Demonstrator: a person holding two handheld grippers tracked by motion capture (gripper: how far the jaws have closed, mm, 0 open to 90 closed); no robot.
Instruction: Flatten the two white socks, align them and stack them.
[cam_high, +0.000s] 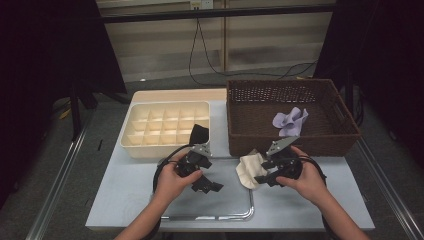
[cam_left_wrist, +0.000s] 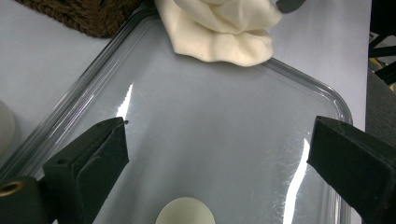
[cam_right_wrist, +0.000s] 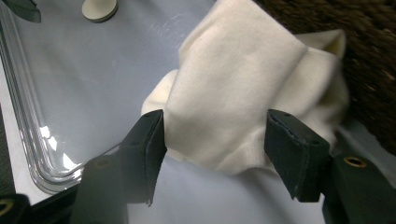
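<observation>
A crumpled cream cloth (cam_high: 250, 167) (cam_left_wrist: 219, 28) lies over the far right corner of a clear glass tray (cam_high: 210, 217), close to the wicker basket. My right gripper (cam_high: 261, 172) (cam_right_wrist: 215, 135) is low over it. Its jaws stand apart on either side of a fold of the cloth (cam_right_wrist: 243, 70), and the fabric reaches both pads. My left gripper (cam_high: 207, 186) (cam_left_wrist: 219, 140) hovers open over the tray's bare glass (cam_left_wrist: 303, 79) with nothing between its jaws. A small round cream disc (cam_left_wrist: 184, 212) (cam_right_wrist: 99, 9) sits on the tray below it.
A brown wicker basket (cam_high: 295, 140) at the back right holds a purple cloth (cam_high: 290, 121). A cream box with several compartments (cam_high: 132, 142) stands at the back left, with a dark piece (cam_high: 199, 134) at its near right corner. The tray's rim (cam_right_wrist: 18, 116) runs along the table's front edge.
</observation>
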